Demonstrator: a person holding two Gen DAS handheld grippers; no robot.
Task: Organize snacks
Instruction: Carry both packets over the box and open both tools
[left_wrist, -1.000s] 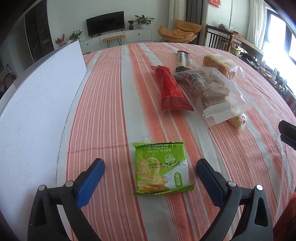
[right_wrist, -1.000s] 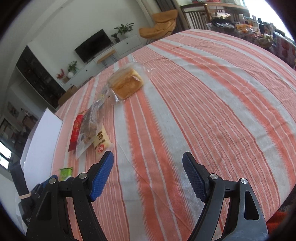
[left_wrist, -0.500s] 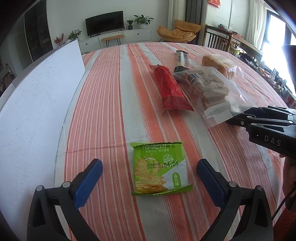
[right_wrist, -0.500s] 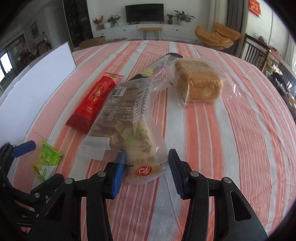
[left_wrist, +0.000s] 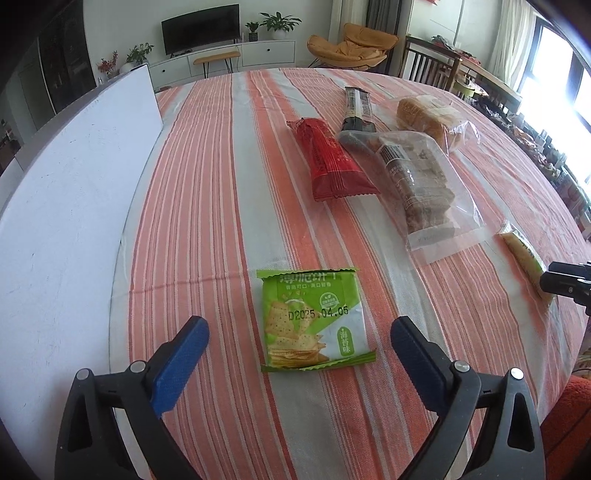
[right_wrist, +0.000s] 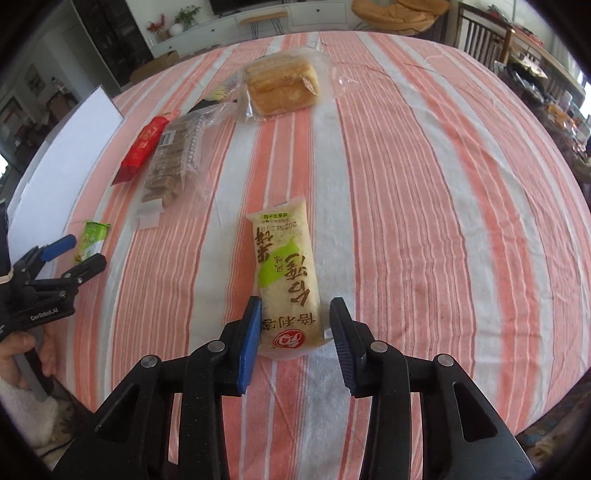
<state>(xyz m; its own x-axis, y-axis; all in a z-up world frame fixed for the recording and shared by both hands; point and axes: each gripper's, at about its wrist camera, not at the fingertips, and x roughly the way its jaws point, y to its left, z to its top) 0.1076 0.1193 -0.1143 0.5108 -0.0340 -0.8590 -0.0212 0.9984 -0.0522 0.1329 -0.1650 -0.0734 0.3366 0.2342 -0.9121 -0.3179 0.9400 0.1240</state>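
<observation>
A green cracker packet (left_wrist: 314, 321) lies flat on the striped tablecloth (left_wrist: 207, 206), between the wide-apart fingers of my left gripper (left_wrist: 299, 328), which is open and does not touch it. In the right wrist view a pale rice-cracker packet (right_wrist: 286, 273) lies lengthwise on the cloth with its near end between the jaws of my right gripper (right_wrist: 295, 306). Those jaws are opening: the left pad sits close beside the packet and a gap shows at the right pad. The left wrist view shows the same packet (left_wrist: 524, 254) at its right edge.
A red packet (left_wrist: 332, 158), a dark bar (left_wrist: 356, 110), a clear bag of brown biscuits (left_wrist: 421, 184) and bagged bread (left_wrist: 424, 114) lie in a group further back. A white board (left_wrist: 66, 184) stands along the table's left edge. Chairs stand beyond the table.
My right gripper closed on the rice-cracker packet at the clear bag, drew it out onto bare cloth away from the bag, and its jaws now stand wider. The left gripper stayed put.
</observation>
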